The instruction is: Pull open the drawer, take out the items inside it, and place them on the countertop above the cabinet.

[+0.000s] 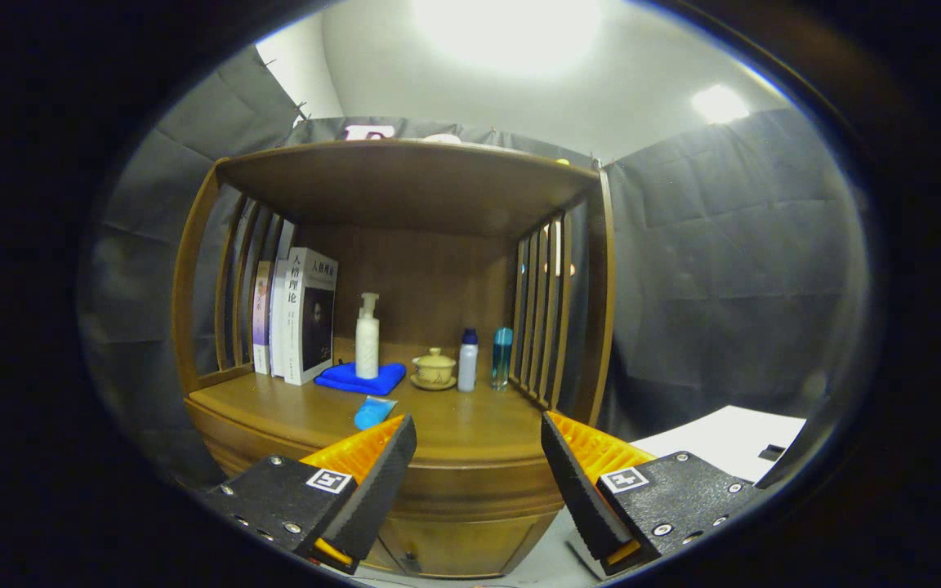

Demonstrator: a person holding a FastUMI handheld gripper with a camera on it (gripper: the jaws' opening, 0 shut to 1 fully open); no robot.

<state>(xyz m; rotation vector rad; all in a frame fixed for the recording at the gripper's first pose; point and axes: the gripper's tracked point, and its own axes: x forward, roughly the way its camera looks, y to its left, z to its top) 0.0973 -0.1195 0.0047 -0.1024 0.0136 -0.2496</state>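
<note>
A wooden cabinet stands ahead with its countertop (470, 429) just beyond my fingers. On the countertop near its front edge lies a small light-blue item (373, 412), just past my left finger. My gripper (479, 445) is open, held in front of the cabinet's rounded front edge, with nothing between its fingers. Below the edge, between the fingers, part of the cabinet front (454, 543) shows; I cannot tell whether the drawer is open.
At the back of the countertop stand books (299, 318), a white pump bottle (367, 336) on a folded blue cloth (360, 378), a small lidded cup on a saucer (434, 367), a white bottle (467, 359) and a blue bottle (501, 357). A shelf roof (405, 184) and slatted sides enclose it. A white surface (732, 441) lies right.
</note>
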